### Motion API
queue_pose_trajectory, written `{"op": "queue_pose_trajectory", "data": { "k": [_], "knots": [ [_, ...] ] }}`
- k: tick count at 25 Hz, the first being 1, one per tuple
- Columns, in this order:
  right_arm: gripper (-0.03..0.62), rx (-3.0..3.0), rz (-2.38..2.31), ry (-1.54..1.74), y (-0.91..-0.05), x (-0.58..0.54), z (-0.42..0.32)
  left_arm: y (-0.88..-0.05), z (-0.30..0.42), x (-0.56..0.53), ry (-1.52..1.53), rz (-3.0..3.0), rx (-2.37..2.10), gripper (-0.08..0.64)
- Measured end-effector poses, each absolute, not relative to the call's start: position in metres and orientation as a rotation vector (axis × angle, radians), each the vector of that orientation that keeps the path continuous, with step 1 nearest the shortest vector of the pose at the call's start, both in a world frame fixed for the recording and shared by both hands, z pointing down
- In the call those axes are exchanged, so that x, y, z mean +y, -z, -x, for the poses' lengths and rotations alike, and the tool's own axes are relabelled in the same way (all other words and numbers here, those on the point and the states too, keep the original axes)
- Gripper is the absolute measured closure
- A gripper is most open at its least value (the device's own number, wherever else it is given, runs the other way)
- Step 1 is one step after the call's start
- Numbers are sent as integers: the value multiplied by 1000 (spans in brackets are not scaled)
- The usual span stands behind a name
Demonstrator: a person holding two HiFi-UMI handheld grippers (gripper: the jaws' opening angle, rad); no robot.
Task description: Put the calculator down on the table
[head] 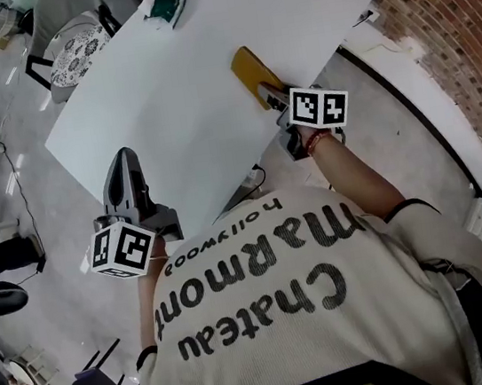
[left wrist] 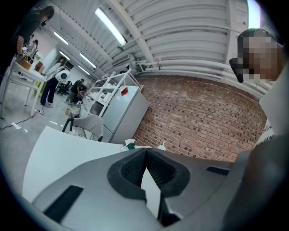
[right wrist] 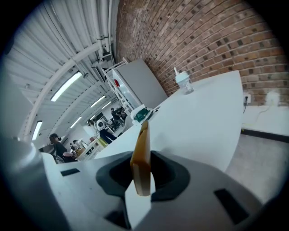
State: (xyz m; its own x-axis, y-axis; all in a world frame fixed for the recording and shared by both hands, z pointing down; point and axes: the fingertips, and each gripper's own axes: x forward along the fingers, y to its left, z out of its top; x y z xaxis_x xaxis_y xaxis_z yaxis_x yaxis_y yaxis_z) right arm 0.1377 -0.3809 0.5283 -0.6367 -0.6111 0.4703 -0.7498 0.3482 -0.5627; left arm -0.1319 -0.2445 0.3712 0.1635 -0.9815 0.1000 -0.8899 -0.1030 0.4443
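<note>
Calculator (head: 252,71) not yet released: right gripper (head: 274,100) clamps it near the table's (head: 164,100) 3 o'clock edge, while the left gripper (head: 126,159) is closed and empty.

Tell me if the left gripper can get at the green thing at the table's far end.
Probably not without a long lean: the left gripper is at the near edge, the green thing at the far end. Bare table lies between, so nothing blocks it.
</note>
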Motion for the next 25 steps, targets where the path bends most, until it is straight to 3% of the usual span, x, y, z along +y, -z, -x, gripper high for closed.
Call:
{"op": "queue_pose_trajectory", "data": {
  "k": [25],
  "knots": [
    [503,-2370,-1133,-1215,-561,-350,-126,-373,143,-227,304,-2028,-1782,560]
  ]
}}
